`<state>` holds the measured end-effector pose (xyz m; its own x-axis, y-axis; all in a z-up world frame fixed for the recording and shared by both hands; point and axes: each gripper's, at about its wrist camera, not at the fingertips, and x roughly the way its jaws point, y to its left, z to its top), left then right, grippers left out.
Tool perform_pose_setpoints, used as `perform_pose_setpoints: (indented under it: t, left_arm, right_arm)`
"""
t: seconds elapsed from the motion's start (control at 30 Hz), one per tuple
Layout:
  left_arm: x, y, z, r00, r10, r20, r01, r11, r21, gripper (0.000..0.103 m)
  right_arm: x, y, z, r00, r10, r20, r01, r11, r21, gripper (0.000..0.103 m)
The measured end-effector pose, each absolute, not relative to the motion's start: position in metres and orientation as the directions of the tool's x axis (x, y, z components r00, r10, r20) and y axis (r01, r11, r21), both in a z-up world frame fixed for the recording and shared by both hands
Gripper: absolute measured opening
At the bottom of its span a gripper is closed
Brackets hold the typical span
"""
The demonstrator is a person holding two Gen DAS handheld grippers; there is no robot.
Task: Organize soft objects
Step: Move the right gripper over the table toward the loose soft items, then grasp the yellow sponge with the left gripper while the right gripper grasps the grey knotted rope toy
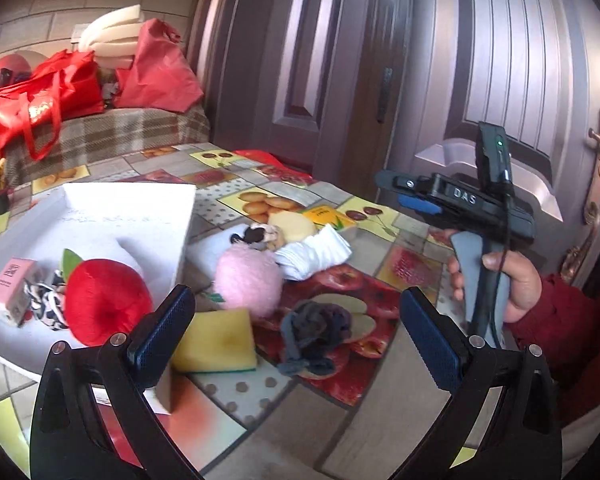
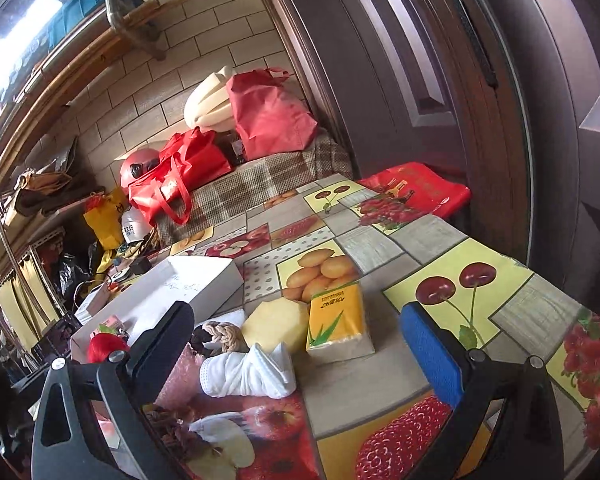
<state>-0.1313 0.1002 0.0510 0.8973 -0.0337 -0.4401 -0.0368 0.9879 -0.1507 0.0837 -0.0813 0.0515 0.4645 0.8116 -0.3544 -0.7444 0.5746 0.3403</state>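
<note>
Left wrist view: fruit-print tablecloth (image 1: 236, 396) beside purple doors (image 1: 500, 60), both grippers (image 1: 296, 320) (image 2: 296, 336) wide, empty.

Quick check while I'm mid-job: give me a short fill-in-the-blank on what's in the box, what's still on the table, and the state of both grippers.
1. The round red plush apple sits inside the white ____ box.
2. The yellow rectangular sponge lies on the table beside the fluffy ____ pom-pom.
3. The rolled white sock lies in front of the yellow ____ pack.
4. The left gripper and the right gripper are both ____ and hold nothing.

Missing words: cardboard; pink; tissue; open
</note>
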Motion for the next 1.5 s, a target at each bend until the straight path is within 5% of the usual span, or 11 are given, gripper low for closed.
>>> perform_pose_setpoints:
  t: [0.43, 0.7, 0.93, 1.27, 1.33, 1.4, 1.5]
  left_arm:
    - [-0.068, 0.107, 0.022, 0.75, 0.042, -0.66, -0.164, 0.979, -0.124, 0.102]
    - [-0.089, 0.073, 0.023, 0.738, -0.135, -0.662, -0.047, 0.967, -0.25, 0.102]
    - [-0.122, 0.074, 0.052, 0.781, 0.126, -0.612, -0.167, 0.986, -0.01, 0.103]
    - [-0.097, 0.072, 0.007, 0.635, 0.078, -0.769, -0.139, 0.99, -0.014, 0.102]
    - [-0.093, 0.073, 0.002, 0.607, 0.102, -0.788, -0.156, 0.988, 0.008, 0.087]
    - [-0.096, 0.075, 0.002, 0.602, 0.114, -0.79, -0.16, 0.987, 0.02, 0.061]
    - [-0.107, 0.081, 0.001, 0.603, 0.134, -0.787, -0.175, 0.984, 0.034, 0.059]
  right_arm:
    - [0.085, -0.084, 0.05, 0.446, 0.819, -0.361, -0.746, 0.563, 0.356, 0.103]
    - [0.081, -0.083, 0.051, 0.443, 0.818, -0.366, -0.751, 0.562, 0.346, 0.103]
    - [0.082, -0.079, 0.051, 0.432, 0.821, -0.374, -0.76, 0.554, 0.339, 0.103]
    - [0.083, -0.079, 0.05, 0.431, 0.821, -0.373, -0.754, 0.555, 0.35, 0.103]
    - [0.077, -0.075, 0.052, 0.379, 0.849, -0.37, -0.799, 0.501, 0.332, 0.103]
    - [0.062, -0.061, 0.052, 0.255, 0.869, -0.423, -0.882, 0.389, 0.267, 0.103]
    - [0.027, -0.043, 0.05, 0.139, 0.852, -0.505, -0.964, 0.234, 0.128, 0.103]
